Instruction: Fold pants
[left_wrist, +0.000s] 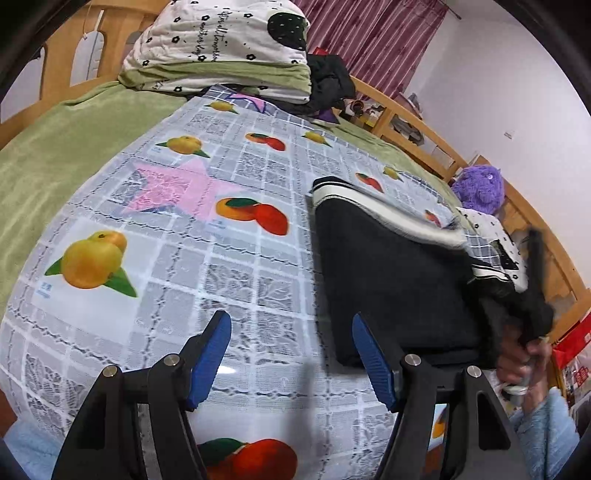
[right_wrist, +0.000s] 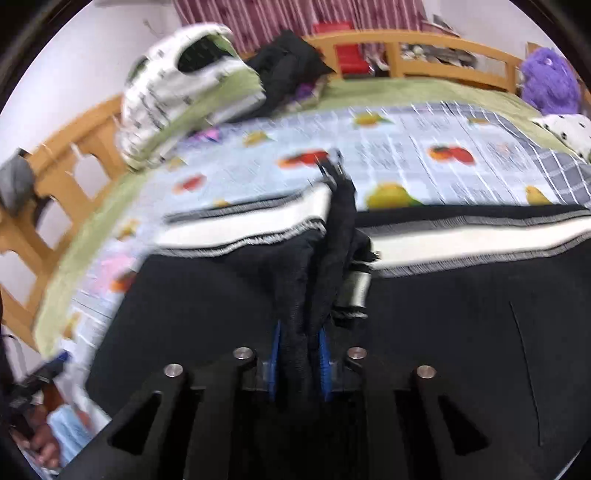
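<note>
Black pants (left_wrist: 391, 273) with a white side stripe (left_wrist: 388, 210) lie on the fruit-print cloth (left_wrist: 177, 266) on the bed. My left gripper (left_wrist: 291, 354) is open and empty, its blue pads (left_wrist: 208, 358) just left of the pants' near edge. My right gripper (right_wrist: 297, 363) is shut on a bunched fold of the black pants (right_wrist: 221, 314) and lifts it; the white stripe (right_wrist: 258, 223) runs across behind. The right gripper also shows in the left wrist view (left_wrist: 532, 295), holding black fabric at the right.
A folded quilt stack (left_wrist: 221, 48) and dark clothes (left_wrist: 328, 85) sit at the bed's head. A purple plush toy (left_wrist: 480, 188) sits by the wooden bed rail (left_wrist: 417, 125). Green blanket (left_wrist: 55, 155) lies under the cloth. Red curtains (left_wrist: 373, 33) hang behind.
</note>
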